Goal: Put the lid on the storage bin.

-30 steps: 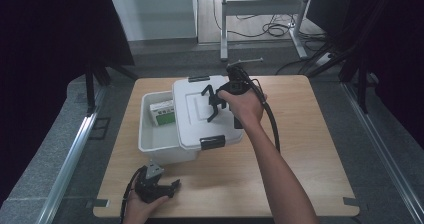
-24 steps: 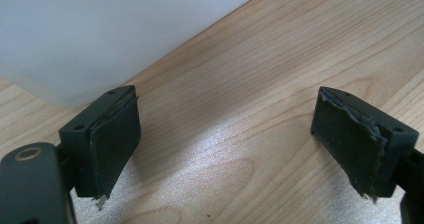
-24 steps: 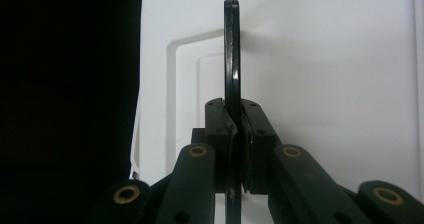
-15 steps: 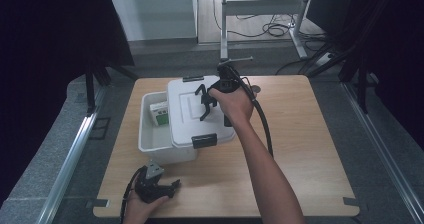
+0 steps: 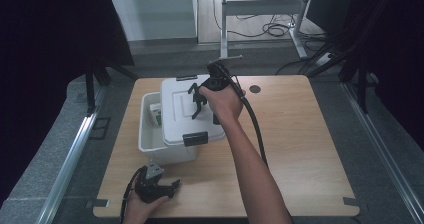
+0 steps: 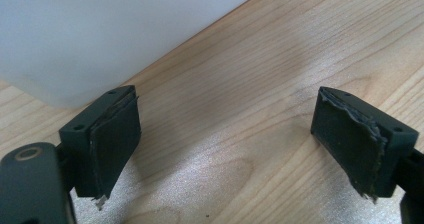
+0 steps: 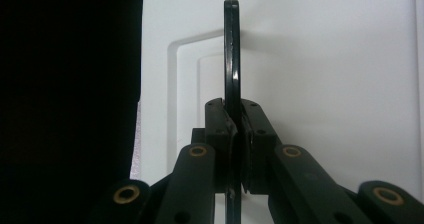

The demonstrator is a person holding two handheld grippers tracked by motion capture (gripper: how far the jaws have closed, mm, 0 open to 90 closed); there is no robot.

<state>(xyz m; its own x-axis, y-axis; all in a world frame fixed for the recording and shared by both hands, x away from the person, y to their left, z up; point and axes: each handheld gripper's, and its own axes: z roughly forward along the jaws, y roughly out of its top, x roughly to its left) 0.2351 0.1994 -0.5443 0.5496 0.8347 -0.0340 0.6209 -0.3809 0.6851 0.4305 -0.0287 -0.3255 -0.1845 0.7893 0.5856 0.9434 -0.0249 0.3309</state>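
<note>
A white lid (image 5: 180,115) with a black handle (image 7: 231,49) on its top hangs tilted over an open white box (image 5: 148,143) left of the table's middle. My right gripper (image 5: 198,102) is above the lid, shut on that handle; in the right gripper view (image 7: 235,120) the thin black handle stands pinched between the pads. Part of the box's left side shows past the lid, with a green and white packet (image 5: 157,113) inside. My left gripper (image 5: 167,186) lies on the table near the front edge, open with nothing in it (image 6: 225,149), in front of the box wall (image 6: 100,29).
A black latch (image 5: 195,139) sits on the lid's front edge. The wooden table (image 5: 300,149) has a small dark hole (image 5: 255,89) at the back. The right gripper's cable (image 5: 255,129) trails along the forearm. Dark curtains and metal rails flank the table.
My right gripper has carried the lid to the left, and it now covers more of the box. The left gripper has stayed where it was.
</note>
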